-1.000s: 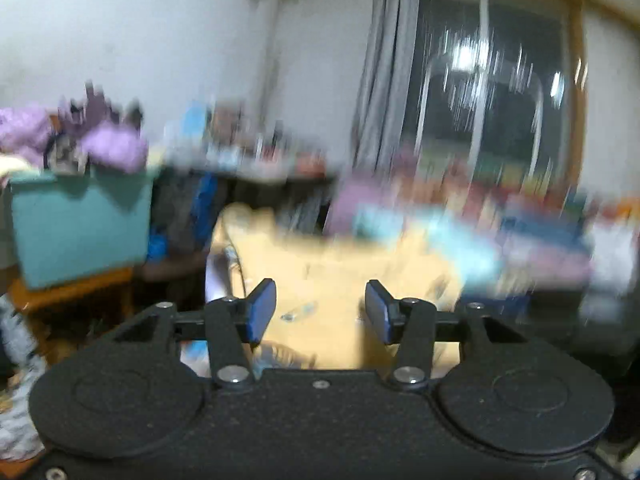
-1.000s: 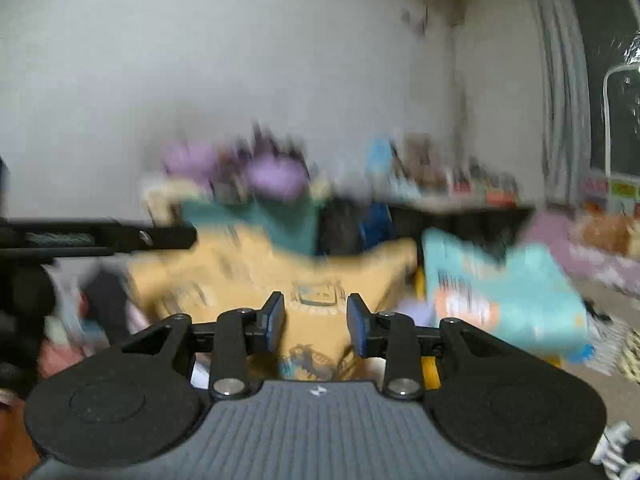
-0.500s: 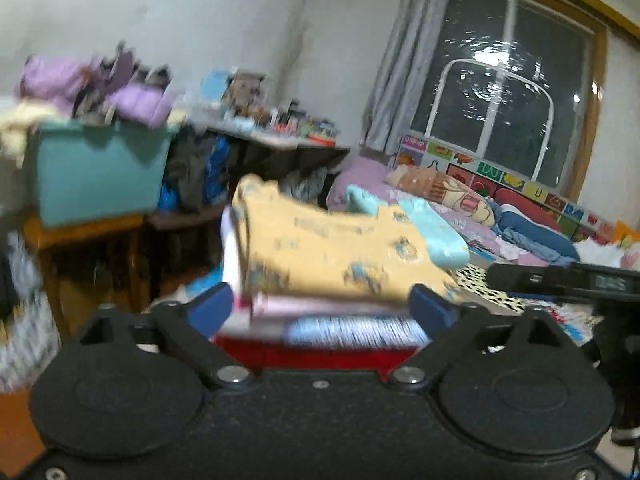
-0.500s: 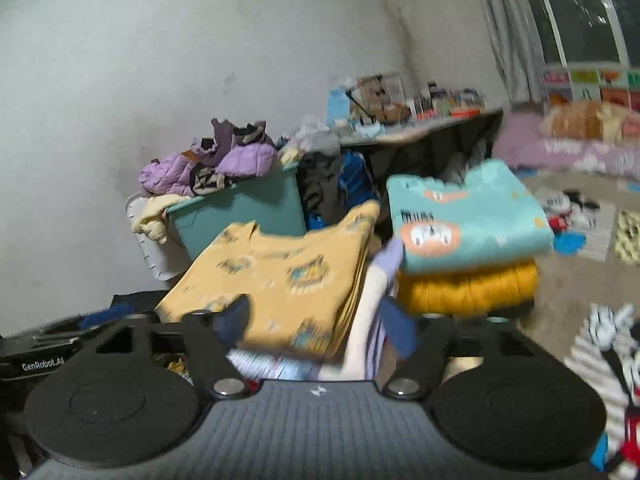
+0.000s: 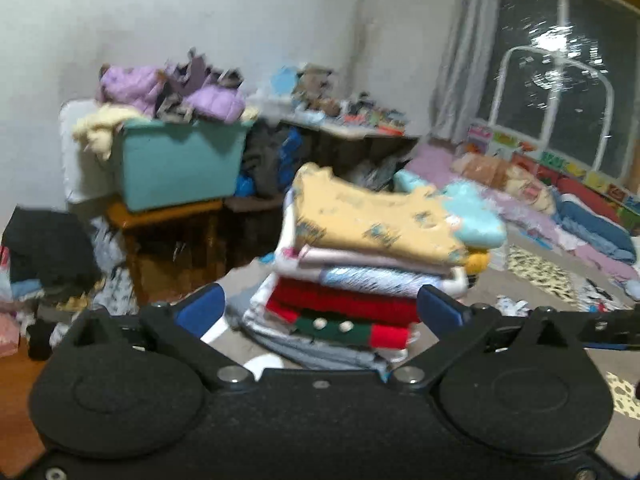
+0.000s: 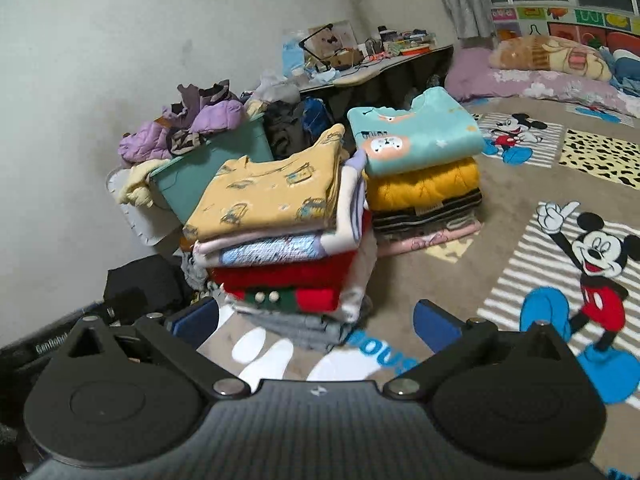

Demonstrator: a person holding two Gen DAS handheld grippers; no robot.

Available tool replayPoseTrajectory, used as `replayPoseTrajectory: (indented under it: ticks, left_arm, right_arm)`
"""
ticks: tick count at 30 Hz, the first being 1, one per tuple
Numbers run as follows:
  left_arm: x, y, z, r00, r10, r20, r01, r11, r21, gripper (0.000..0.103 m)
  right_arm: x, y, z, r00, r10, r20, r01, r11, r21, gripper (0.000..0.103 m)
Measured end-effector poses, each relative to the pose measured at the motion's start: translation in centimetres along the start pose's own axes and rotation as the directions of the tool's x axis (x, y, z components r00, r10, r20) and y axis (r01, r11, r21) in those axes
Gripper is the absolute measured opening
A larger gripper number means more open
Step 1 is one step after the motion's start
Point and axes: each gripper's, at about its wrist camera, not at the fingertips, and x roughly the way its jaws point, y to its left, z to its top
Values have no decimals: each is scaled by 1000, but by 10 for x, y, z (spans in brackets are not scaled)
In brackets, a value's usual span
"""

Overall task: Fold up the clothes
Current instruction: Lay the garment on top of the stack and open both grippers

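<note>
A folded yellow printed shirt [image 6: 272, 196] lies on top of a stack of folded clothes [image 6: 292, 272] on the carpet; the shirt also shows in the left wrist view [image 5: 372, 220]. A second stack beside it is topped by a folded light-blue shirt [image 6: 416, 136]. My left gripper [image 5: 320, 312] is open and empty, just in front of the first stack. My right gripper [image 6: 316, 320] is open and empty, also in front of that stack, a little above the floor.
A teal bin [image 5: 180, 164] heaped with unfolded purple and cream clothes stands on a wooden stool [image 5: 160, 216] at the left. A dark clothes heap [image 5: 48, 248] lies far left. A cluttered low desk [image 6: 376, 60] and bedding [image 6: 532, 76] are behind. A Mickey Mouse rug [image 6: 580, 264] covers the floor at the right.
Both grippers opened wide, let go of the yellow shirt onto the stack, and drew back and down from it.
</note>
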Motion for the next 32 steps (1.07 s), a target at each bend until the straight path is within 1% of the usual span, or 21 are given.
replayPoseTrajectory:
  ticks: [3, 6, 9, 10, 18, 25, 28, 32]
  left_arm:
    - [-15, -6, 9, 1000, 11, -23, -10, 1000, 24, 103]
    - [-29, -15, 11, 999, 37, 1, -37, 996, 81, 103]
    - [-37, -24, 9, 995, 94, 16, -96, 986, 140, 103]
    - [-39, -25, 8, 995, 95, 14, -96, 984, 150, 103]
    - [-59, -33, 7, 996, 89, 0, -88, 984, 155, 103]
    - [-79, -43, 9, 993, 106, 51, -113, 977, 179, 103]
    - [-84, -44, 10, 993, 101, 58, -110, 979, 170, 103]
    - [-88, -43, 10, 991, 114, 72, -124, 979, 161, 103]
  right_arm:
    - [-17, 9, -4, 999, -22, 25, 23, 999, -30, 103]
    - [-31, 19, -7, 997, -58, 42, 60, 996, -66, 103]
    - [-42, 28, -11, 996, -79, 46, 83, 993, -88, 103]
    - [-46, 30, -12, 996, -80, 46, 84, 992, -91, 103]
    - [-66, 40, -19, 995, -83, 49, 87, 992, -89, 103]
    - [-84, 44, -23, 995, -80, 65, 86, 993, -84, 103]
    - [-90, 44, -23, 995, -76, 70, 82, 993, -82, 103]
    - [-96, 47, -25, 995, -72, 74, 79, 993, -88, 103]
